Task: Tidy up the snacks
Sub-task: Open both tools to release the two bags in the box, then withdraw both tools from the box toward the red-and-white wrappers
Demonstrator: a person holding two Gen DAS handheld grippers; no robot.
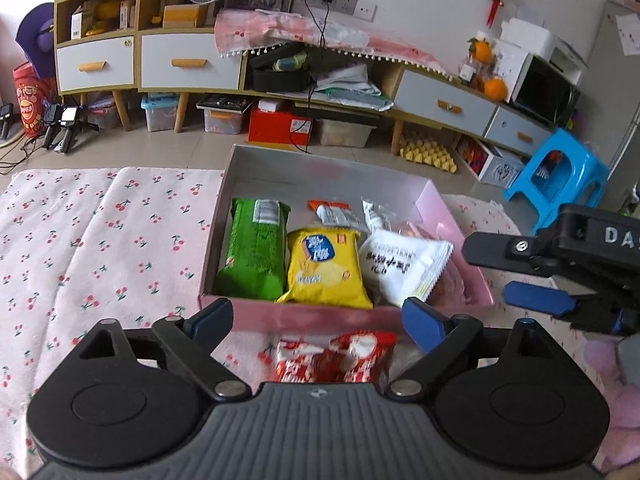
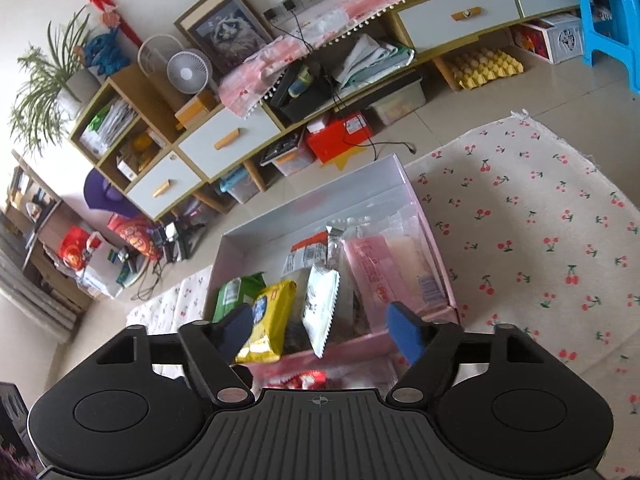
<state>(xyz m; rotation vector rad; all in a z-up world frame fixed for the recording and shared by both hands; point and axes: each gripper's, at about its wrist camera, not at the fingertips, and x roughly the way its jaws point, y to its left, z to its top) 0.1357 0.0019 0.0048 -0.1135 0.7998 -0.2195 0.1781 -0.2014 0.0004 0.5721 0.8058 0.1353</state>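
A pink box [image 1: 320, 314] stands on the cherry-print cloth [image 1: 100, 240] and holds a green packet [image 1: 254, 256], a yellow packet [image 1: 324, 268], a white packet [image 1: 404, 266] and several more behind. A red and white snack packet [image 1: 332, 356] lies on the cloth just outside the box's near wall, between my left gripper's [image 1: 318, 318] open fingers. My right gripper [image 2: 322, 330] is open and empty above the box's near right part [image 2: 436, 312]; it shows at the right edge of the left wrist view [image 1: 516, 272]. The red packet shows low in the right wrist view [image 2: 308, 380].
A long low cabinet [image 1: 180, 64] with drawers, storage bins and a red box [image 1: 280, 124] stands across the tiled floor behind. A blue plastic stool [image 1: 560, 176] stands at the right. The cloth spreads to the left and right of the box.
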